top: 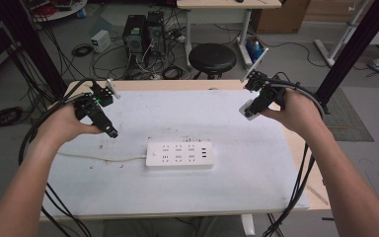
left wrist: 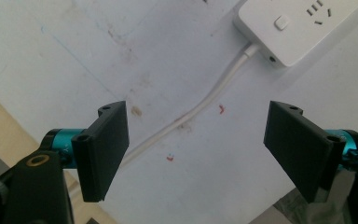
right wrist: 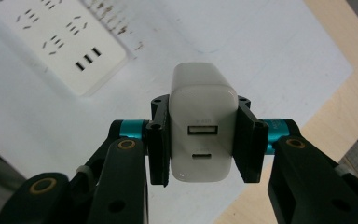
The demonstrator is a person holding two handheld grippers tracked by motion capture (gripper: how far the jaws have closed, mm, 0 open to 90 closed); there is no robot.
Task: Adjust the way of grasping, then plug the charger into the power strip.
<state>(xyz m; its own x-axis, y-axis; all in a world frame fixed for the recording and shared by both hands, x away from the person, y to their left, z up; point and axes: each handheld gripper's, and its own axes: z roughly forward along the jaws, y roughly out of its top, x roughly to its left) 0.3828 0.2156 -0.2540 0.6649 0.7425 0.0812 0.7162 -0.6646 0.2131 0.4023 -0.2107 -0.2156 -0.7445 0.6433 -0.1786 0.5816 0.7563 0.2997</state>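
Note:
A white power strip (top: 179,155) lies in the middle of the white table top, its cord (top: 98,158) running off to the left. My left gripper (top: 109,130) hovers left of the strip, open, with the cord (left wrist: 191,112) passing under the gap between its jaws and the strip's switch end (left wrist: 289,28) at the upper right. My right gripper (top: 250,109) is held above the table's far right, shut on a white USB charger (right wrist: 200,121) whose two ports face the camera. The power strip (right wrist: 60,42) lies beyond it at the upper left.
The white table top (top: 237,187) rests on a wooden desk whose edge (top: 301,163) shows on the right. Behind the table stand a black stool (top: 212,58), computer towers (top: 143,34) and tangled cables on the floor. Black frame posts (top: 355,49) rise at both sides.

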